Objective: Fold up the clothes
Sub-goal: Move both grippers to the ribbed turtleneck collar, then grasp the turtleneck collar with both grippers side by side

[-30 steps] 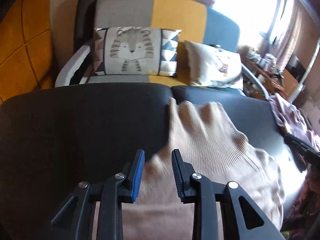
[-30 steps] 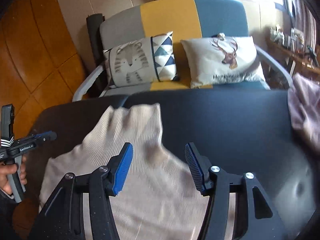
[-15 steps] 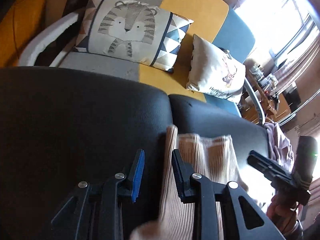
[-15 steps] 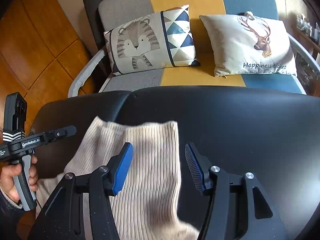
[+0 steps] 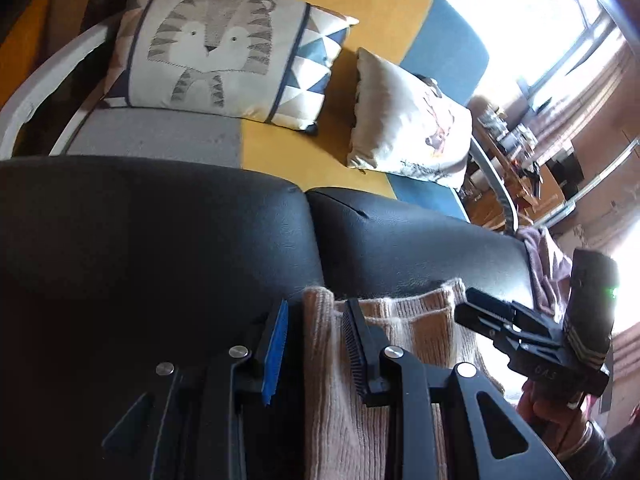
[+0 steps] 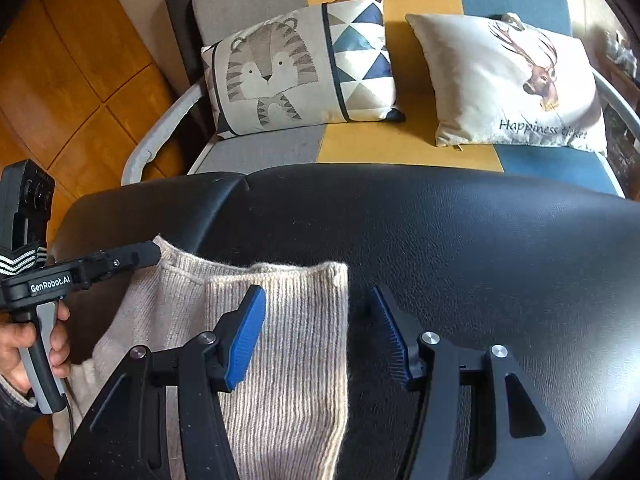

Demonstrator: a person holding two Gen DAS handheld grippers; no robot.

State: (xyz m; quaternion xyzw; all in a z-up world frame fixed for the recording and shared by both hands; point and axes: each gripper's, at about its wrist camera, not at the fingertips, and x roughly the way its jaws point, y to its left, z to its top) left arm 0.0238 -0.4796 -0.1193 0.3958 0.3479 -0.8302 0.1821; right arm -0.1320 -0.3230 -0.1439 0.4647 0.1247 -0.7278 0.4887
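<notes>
Across the black leather bench (image 6: 460,240), left to right: the left gripper (image 5: 312,344) hovers low over the left edge of the beige ribbed sweater (image 6: 296,344), jaws part-way apart with the doubled knit edge running up between them, though neither pad visibly presses it. That placement suits pinning or picking up a fold line. "GenRobot.AI" reads in white on its body in the right wrist view, where a hand (image 6: 24,352) grips its handle. The sweater lies flat near the bench's middle, its top hem toward the far edge, one layer lapped over another, so it looks part-folded; whether this is an early or a late fold I can't say. Over its right edge sits the right gripper (image 6: 320,336), jaws wide, straddling the knit's border with bare leather under the right finger, holding nothing. Beyond the far edge, a tiger cushion (image 6: 296,68) and a deer cushion (image 6: 516,84) printed "Happiness ticket". Pink cloth (image 5: 544,264) drapes the bench's right corner.
</notes>
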